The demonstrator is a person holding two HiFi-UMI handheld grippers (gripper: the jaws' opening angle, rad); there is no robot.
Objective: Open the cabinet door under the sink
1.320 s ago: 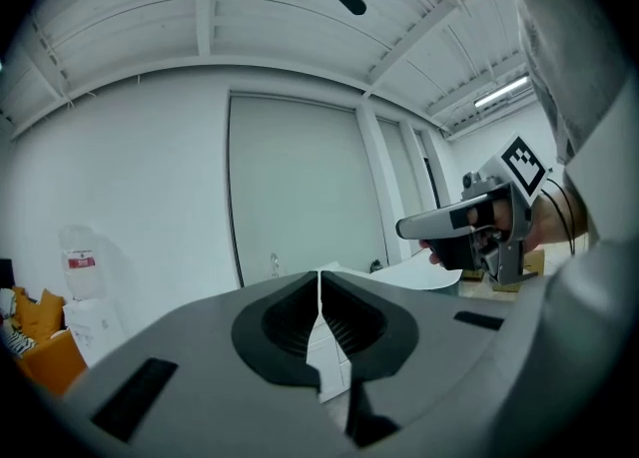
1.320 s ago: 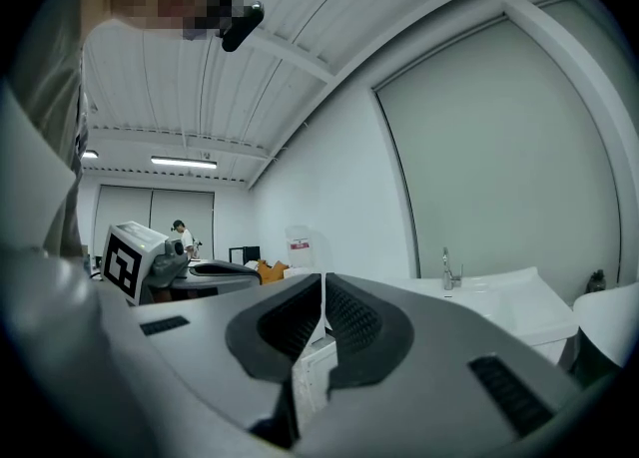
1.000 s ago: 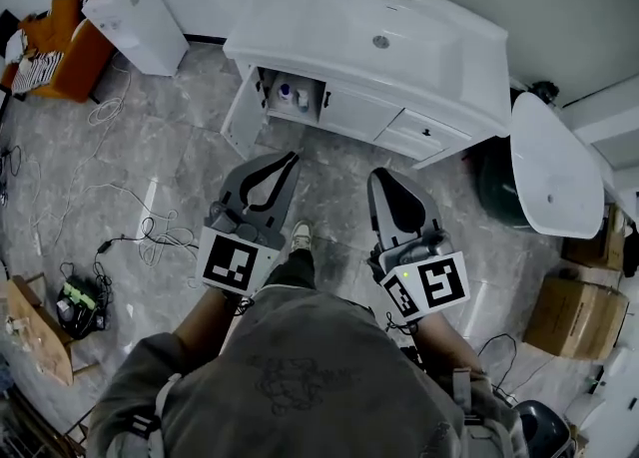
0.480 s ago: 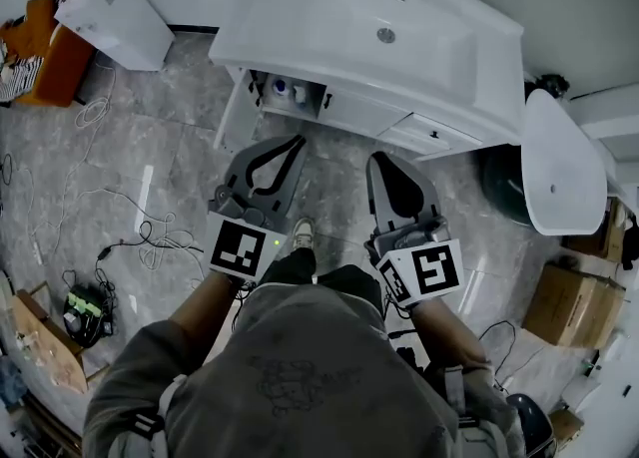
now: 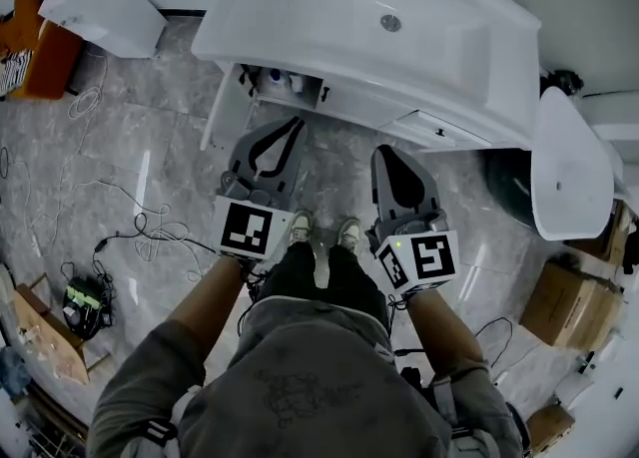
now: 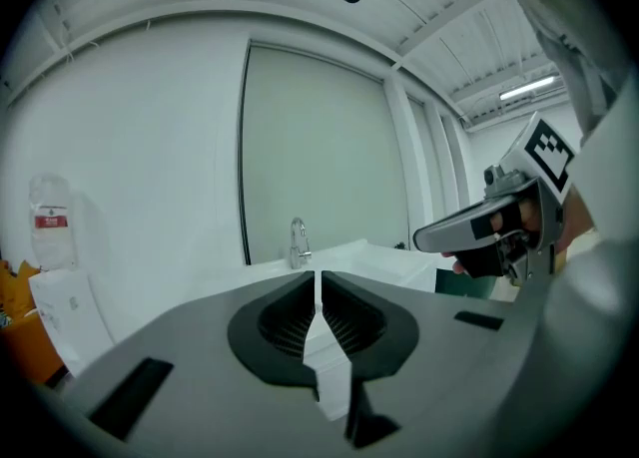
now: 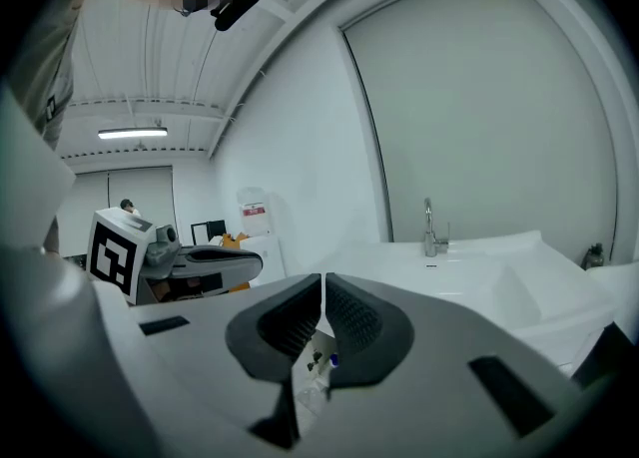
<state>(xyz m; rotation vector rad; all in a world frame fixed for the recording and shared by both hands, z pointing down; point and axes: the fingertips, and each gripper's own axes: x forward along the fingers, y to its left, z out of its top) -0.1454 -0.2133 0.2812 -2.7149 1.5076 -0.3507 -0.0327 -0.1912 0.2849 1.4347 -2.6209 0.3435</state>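
The big white sink (image 5: 379,17) fills the top of the head view, at 12 o'clock from the person. Under it sits the cabinet (image 5: 394,119). Its left door (image 5: 222,112), at 11 o'clock, already stands swung out. The middle door (image 5: 354,105) next to it looks shut, with a small dark handle (image 5: 325,97) on its left edge.

I think the step in hand is the reach. Both tools hang near the cabinet front and touch nothing. For the next move, one tool has to go lower to that handle, spread its jaws, pinch the handle and pull it toward the person's feet.

A cardboard box (image 5: 574,301) sits on the floor at 4 o'clock, and I cannot see what is in it. The drawer (image 5: 434,132) at 1 o'clock is shut. Inside the open part, at 11 o'clock, stand a few small bottles (image 5: 275,77).

The left gripper (image 5: 293,125) has its jaws together with nothing between them. The right gripper (image 5: 385,152) looks the same, with its jaws together and empty.
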